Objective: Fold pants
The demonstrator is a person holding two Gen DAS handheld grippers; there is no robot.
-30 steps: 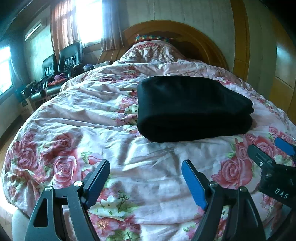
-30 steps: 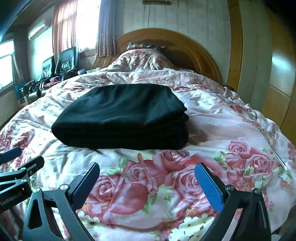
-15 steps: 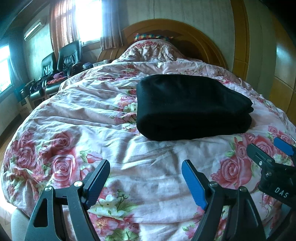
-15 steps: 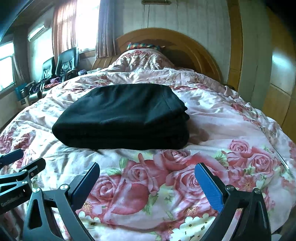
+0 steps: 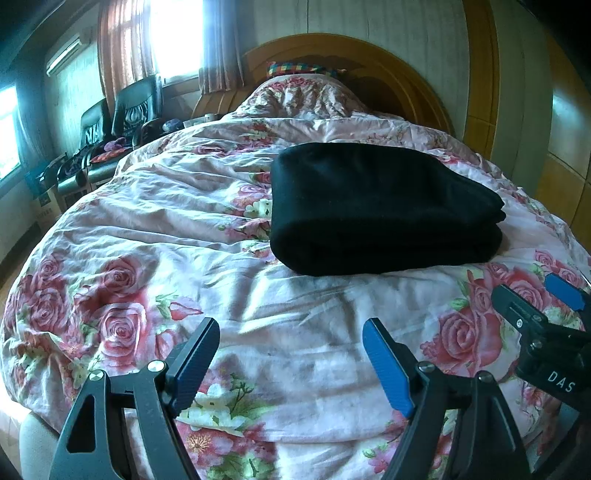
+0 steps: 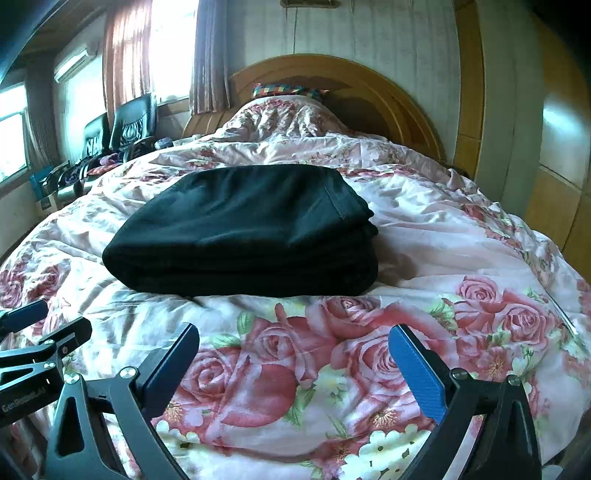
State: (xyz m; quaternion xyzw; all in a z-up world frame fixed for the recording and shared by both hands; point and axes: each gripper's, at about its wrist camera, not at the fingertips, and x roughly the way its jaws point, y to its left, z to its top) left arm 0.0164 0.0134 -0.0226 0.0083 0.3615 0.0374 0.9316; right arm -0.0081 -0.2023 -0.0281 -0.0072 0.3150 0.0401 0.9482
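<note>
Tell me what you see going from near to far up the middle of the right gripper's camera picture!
right gripper → flowery blanket → folded black pants → rumpled blanket hump → colourful pillow → wooden headboard → wall

This is a bedroom in a home. A bed [image 5: 155,229] fills most of both views, covered by a pink quilt [image 6: 424,236] printed with roses, with a curved wooden headboard [image 6: 369,85] against the wall. Curtains [image 5: 218,40] hang at a bright window [image 5: 173,33] (an air conditioner [image 5: 68,50] sits high beside it), and black armchairs [image 6: 129,118] stand below.
</note>
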